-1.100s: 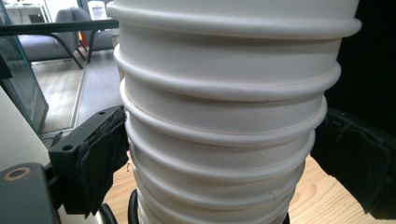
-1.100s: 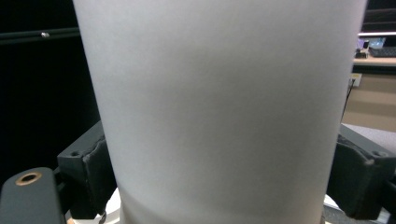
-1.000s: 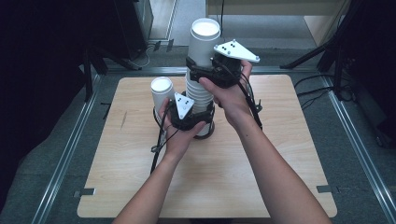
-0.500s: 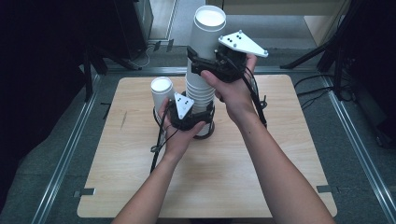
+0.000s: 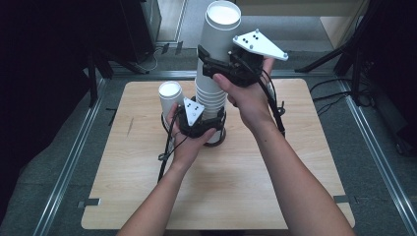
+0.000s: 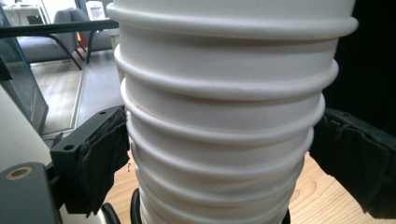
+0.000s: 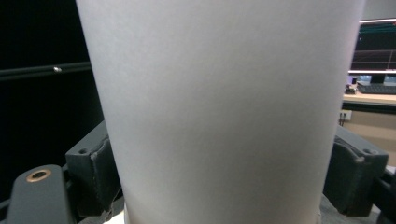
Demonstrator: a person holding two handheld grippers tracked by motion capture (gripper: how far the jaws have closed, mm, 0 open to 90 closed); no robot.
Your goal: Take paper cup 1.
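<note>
A tall stack of white paper cups point(image 5: 210, 98) stands on the wooden table point(image 5: 295, 162). My left gripper point(image 5: 212, 122) is shut on the stack low down; in the left gripper view its pads point(image 6: 100, 163) press the ribbed stack point(image 6: 224, 116) from both sides. My right gripper point(image 5: 212, 64) is shut on the top cup point(image 5: 219, 34), which stands partly raised out of the stack. In the right gripper view this cup point(image 7: 219, 107) sits between the black jaws of the gripper point(image 7: 219, 186), which have just been closing on it.
A single white cup point(image 5: 170, 96) stands upright on the table just left of the stack. A black ring point(image 5: 216, 141) lies around the stack's base. Metal rails point(image 5: 74, 157) run along the table's sides, and dark stands rise behind it.
My right hand has risen, drawing the top cup higher out of the stack. The left hand and the stack have stayed put.
</note>
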